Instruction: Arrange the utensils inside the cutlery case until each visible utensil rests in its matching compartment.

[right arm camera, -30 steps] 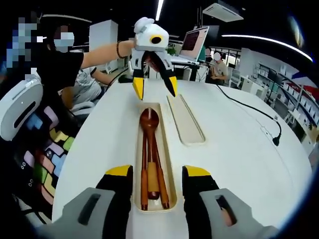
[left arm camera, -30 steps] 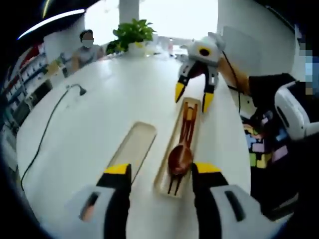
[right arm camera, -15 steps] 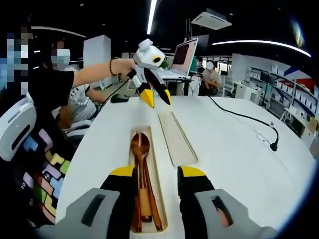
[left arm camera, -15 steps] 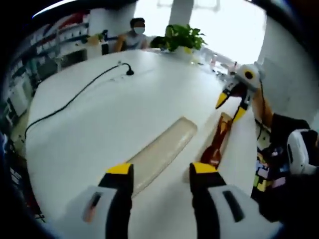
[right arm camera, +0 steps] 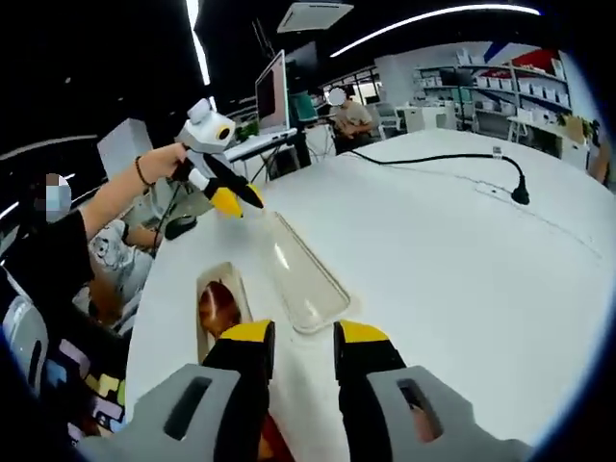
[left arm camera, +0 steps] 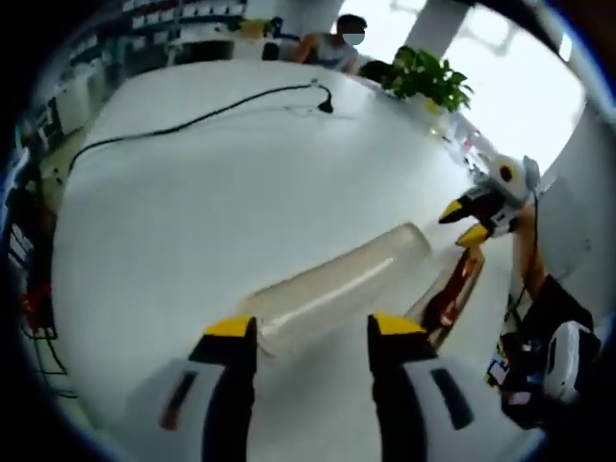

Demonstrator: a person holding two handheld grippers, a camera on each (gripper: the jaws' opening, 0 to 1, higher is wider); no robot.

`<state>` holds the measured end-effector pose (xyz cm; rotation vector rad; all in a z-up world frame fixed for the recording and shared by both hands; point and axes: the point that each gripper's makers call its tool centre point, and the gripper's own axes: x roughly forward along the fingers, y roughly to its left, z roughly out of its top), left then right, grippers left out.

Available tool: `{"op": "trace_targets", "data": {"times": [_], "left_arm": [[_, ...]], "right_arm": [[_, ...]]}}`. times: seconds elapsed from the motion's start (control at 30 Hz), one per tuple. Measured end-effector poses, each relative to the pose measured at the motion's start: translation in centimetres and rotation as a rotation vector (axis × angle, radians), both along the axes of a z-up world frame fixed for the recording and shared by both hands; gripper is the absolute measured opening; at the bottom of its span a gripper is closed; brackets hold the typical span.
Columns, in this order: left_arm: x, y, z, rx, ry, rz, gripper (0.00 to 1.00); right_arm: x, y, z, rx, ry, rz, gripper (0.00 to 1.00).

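Note:
The long cream cutlery case (left arm camera: 472,260) lies on the white table with a wooden spoon (left arm camera: 439,306) and other wooden utensils in it. Its translucent lid (left arm camera: 337,284) lies beside it, just beyond my open left gripper (left arm camera: 312,329). My right gripper (left arm camera: 466,220) hovers at the case's far end. In the right gripper view, the right gripper (right arm camera: 304,334) has a narrow gap between its jaws. The case (right arm camera: 203,332) and spoon bowl (right arm camera: 219,306) sit just left of it, and the lid (right arm camera: 303,277) lies ahead. Something brown shows low between its fingers. The left gripper (right arm camera: 236,199) hangs over the lid's far end.
A black cable (left arm camera: 192,120) crosses the white table (left arm camera: 173,212), with a potted plant (left arm camera: 428,77) and a seated person (left arm camera: 337,38) beyond. A laptop (right arm camera: 272,91) stands at the table's far end. The person's arm (right arm camera: 120,188) and body are on the case's side.
Both views have swung sideways, the left toward the lid and the right off the case's line. The right gripper's jaws stand closer together than before. Case, lid and utensils lie as before.

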<state>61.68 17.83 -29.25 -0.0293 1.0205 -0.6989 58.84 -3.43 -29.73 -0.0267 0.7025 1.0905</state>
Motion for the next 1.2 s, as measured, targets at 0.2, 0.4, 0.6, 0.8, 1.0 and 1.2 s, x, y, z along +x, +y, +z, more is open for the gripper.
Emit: {"op": "trace_targets", "data": {"times": [0.2, 0.4, 0.6, 0.8, 1.0, 1.2], "left_arm": [[0.6, 1.1, -1.0, 0.004, 0.041, 0.045, 0.45], [0.5, 1.2, -1.3, -0.015, 0.072, 0.063, 0.43], [0.3, 0.8, -1.3, -0.024, 0.085, 0.06, 0.43], [0.3, 0.7, -1.5, -0.026, 0.095, 0.067, 0.42], [0.3, 0.3, -1.2, -0.039, 0.09, 0.072, 0.41], [0.6, 0.4, -0.9, -0.078, 0.096, 0.102, 0.39]], "right_arm": [[0.7, 0.6, -0.8, 0.006, 0.067, -0.05, 0.21], [0.1, 1.4, -1.6, -0.021, 0.087, -0.034, 0.21], [0.0, 1.4, -1.9, -0.036, 0.098, -0.059, 0.18], [0.0, 1.4, -2.3, -0.06, 0.111, -0.074, 0.17], [0.3, 1.2, -2.6, -0.076, 0.12, -0.113, 0.1], [0.7, 0.8, -2.7, -0.064, 0.139, -0.164, 0.06]]}}
